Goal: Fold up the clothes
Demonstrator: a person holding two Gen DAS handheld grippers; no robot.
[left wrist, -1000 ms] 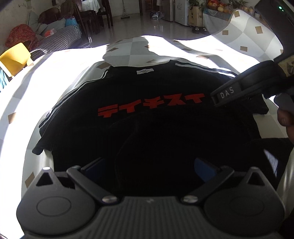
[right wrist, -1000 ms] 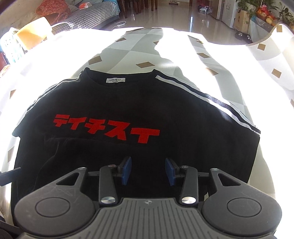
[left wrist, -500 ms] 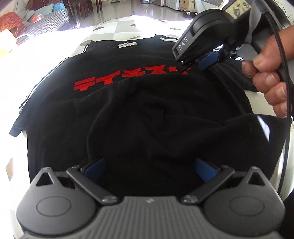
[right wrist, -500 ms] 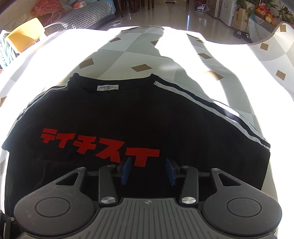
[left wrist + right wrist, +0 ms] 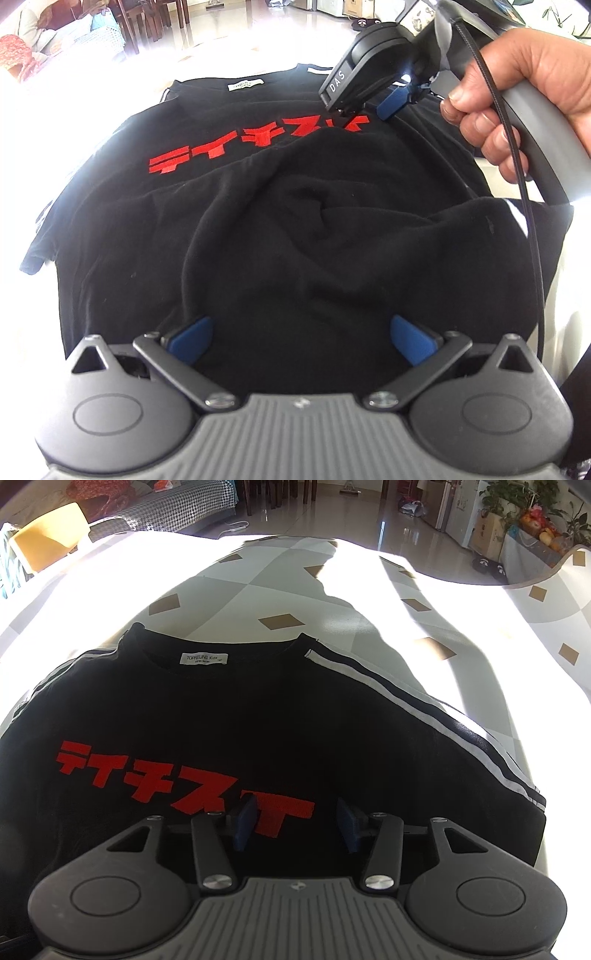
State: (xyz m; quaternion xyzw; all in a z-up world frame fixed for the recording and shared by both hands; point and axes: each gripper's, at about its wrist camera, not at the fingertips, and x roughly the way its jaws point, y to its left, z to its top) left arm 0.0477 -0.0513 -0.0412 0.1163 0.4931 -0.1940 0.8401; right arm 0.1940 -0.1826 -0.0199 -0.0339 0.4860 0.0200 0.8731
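Shirt (image 5: pixel 280 229) lies chest-up on the tablecloth (image 5: pixel 280 590), its near hem now bunched up toward the red lettering (image 5: pixel 177 775). Left gripper (image 5: pixel 301 332) gapes wide over it. Right gripper (image 5: pixel 295 821), part open, has advanced over the print, so a hem-to-collar fold seems underway.

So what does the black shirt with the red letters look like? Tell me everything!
The black shirt looks like soft cotton. It lies front up on a patterned tablecloth. Red block letters cross the chest, white stripes run along the shoulders and sleeves, and a white label sits inside the collar. Its lower part is bunched into rumpled folds. The right gripper hovers open at the letters.
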